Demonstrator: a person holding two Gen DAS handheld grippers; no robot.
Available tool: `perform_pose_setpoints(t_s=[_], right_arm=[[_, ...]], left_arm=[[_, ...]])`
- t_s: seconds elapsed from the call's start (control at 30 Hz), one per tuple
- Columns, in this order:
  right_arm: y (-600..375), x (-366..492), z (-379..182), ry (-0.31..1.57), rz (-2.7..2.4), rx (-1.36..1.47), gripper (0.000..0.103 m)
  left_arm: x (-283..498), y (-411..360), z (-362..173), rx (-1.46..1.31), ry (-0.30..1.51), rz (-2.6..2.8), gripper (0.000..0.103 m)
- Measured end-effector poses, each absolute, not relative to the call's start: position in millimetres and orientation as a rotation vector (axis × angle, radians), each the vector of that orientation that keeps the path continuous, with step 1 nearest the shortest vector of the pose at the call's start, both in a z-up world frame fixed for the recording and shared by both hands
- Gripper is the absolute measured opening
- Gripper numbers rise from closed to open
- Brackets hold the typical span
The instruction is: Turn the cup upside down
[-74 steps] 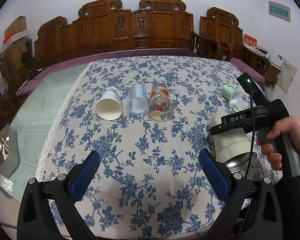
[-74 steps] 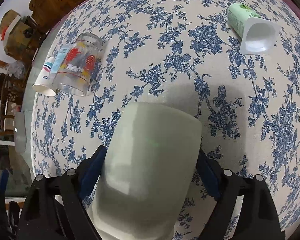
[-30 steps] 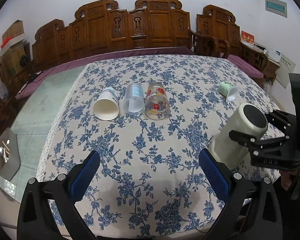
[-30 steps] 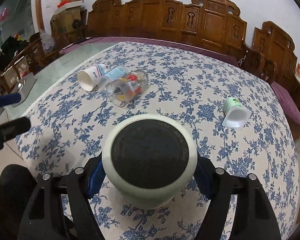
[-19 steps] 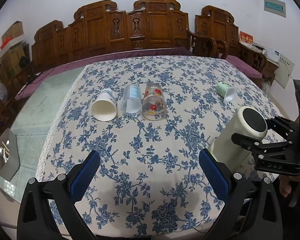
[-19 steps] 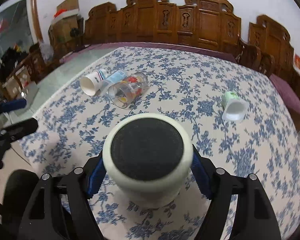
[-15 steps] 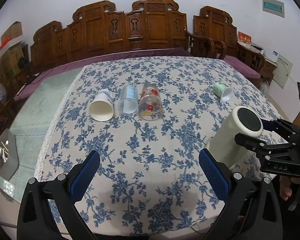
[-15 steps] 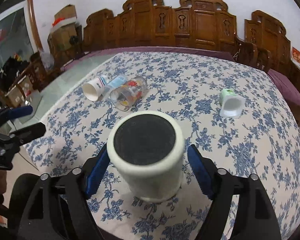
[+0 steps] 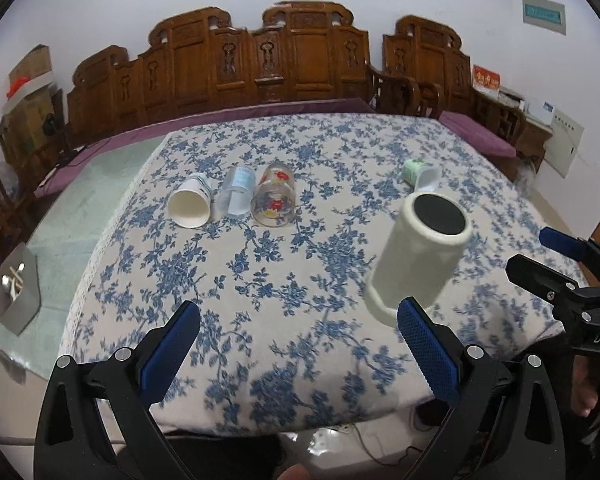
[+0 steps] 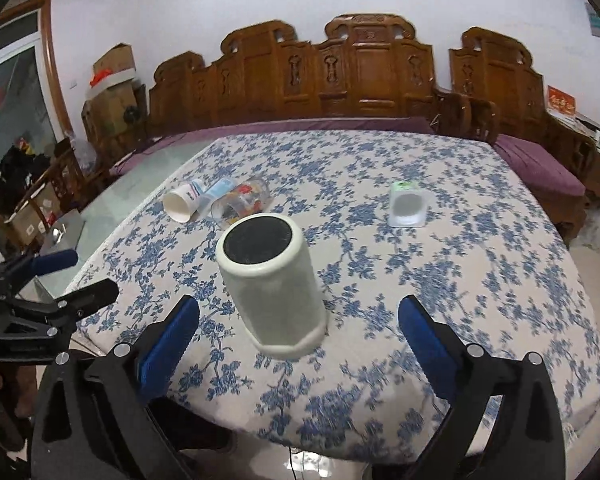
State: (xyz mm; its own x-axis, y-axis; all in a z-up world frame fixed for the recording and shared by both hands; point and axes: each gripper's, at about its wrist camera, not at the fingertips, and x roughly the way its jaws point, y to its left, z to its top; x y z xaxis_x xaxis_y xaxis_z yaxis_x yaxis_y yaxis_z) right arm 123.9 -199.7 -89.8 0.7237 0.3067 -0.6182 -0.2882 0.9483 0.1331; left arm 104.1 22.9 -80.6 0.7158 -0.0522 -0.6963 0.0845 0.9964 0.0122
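Observation:
The pale cup [image 9: 416, 256] [image 10: 272, 288] stands upside down on the blue floral tablecloth [image 9: 300, 280], its black base facing up. My right gripper [image 10: 298, 332] is open and empty, drawn back behind the cup with a finger on each side, not touching it; it also shows in the left wrist view [image 9: 556, 256] at the right edge. My left gripper [image 9: 298, 340] is open and empty near the table's front edge, and shows in the right wrist view [image 10: 72, 276] at the left.
A white paper cup [image 9: 190, 206], a clear plastic cup [image 9: 236, 196] and a printed glass [image 9: 276, 200] lie on their sides in a row. A small green cup [image 9: 420, 172] lies further right. Carved wooden chairs [image 9: 300, 60] line the far side.
My right gripper has opened, let go of the cup and pulled back. The cup now stands free, upside down. My left gripper has drawn back a little.

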Motion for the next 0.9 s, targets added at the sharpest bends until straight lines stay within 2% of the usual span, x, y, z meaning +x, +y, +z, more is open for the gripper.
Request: perform_pose_setpoints(t_s=[0.47,0.9], right_arm=[[-223,31,-20,0.49,0.316,0.052,0.1],[-229,12,-7,0.444,0.298,0.067,0.1]], left_arm=[[17,0,-16,0.017,0.588,-0.071,0.095],[-10,1,2,-0.005,0.535,-0.067,0.095]])
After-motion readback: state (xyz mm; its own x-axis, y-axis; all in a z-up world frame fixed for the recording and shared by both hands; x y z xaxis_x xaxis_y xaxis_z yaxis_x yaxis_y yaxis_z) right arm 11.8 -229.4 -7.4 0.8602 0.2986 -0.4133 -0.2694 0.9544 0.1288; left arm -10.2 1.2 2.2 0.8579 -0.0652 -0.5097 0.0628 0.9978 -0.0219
